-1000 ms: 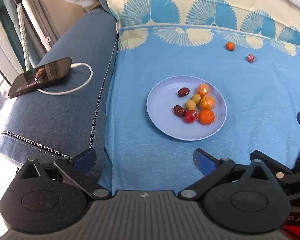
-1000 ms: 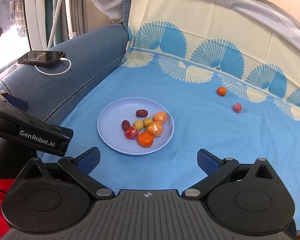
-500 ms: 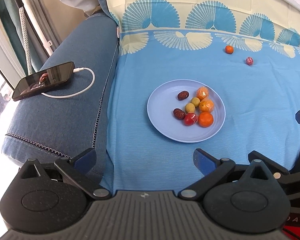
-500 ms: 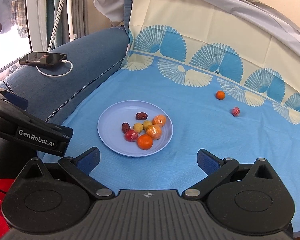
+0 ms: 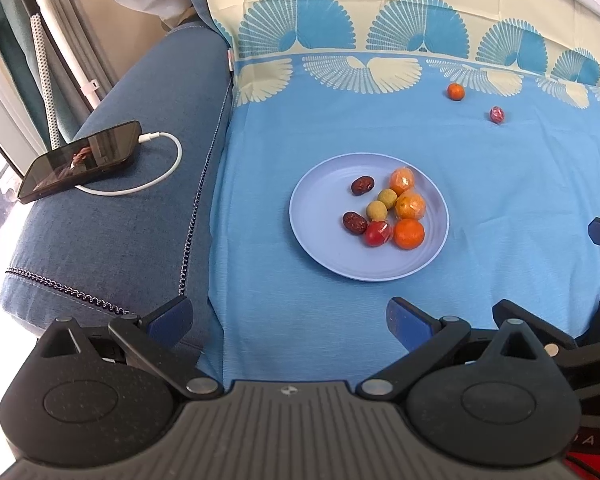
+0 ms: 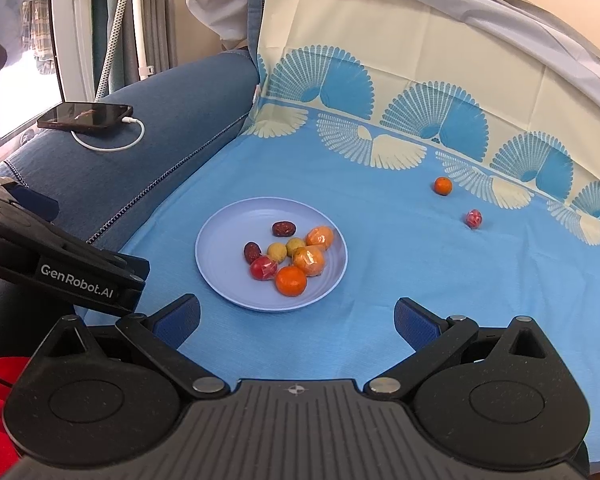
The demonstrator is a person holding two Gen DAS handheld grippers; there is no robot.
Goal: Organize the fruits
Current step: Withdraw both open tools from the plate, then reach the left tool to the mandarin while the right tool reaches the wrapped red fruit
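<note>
A pale blue plate (image 5: pixel 324 240) (image 6: pixel 220 276) lies on the blue cloth and holds several small fruits: oranges, two yellow-green ones, two dark dates and a red one. A loose small orange (image 5: pixel 455 91) (image 6: pixel 443 186) and a red wrapped fruit (image 5: pixel 496 114) (image 6: pixel 474 218) lie on the cloth far right of the plate. My left gripper (image 5: pixel 288 320) is open and empty, near of the plate. My right gripper (image 6: pixel 296 320) is open and empty, also near of the plate.
A black phone (image 5: pixel 80 160) (image 6: pixel 86 116) with a white cable lies on the denim sofa arm at left. The patterned cloth rises up the sofa back behind. The left gripper's body (image 6: pixel 60 268) shows at left in the right wrist view.
Both grippers have drawn back and risen a little from the plate; the scene looks slightly farther away. The fruits have not moved.
</note>
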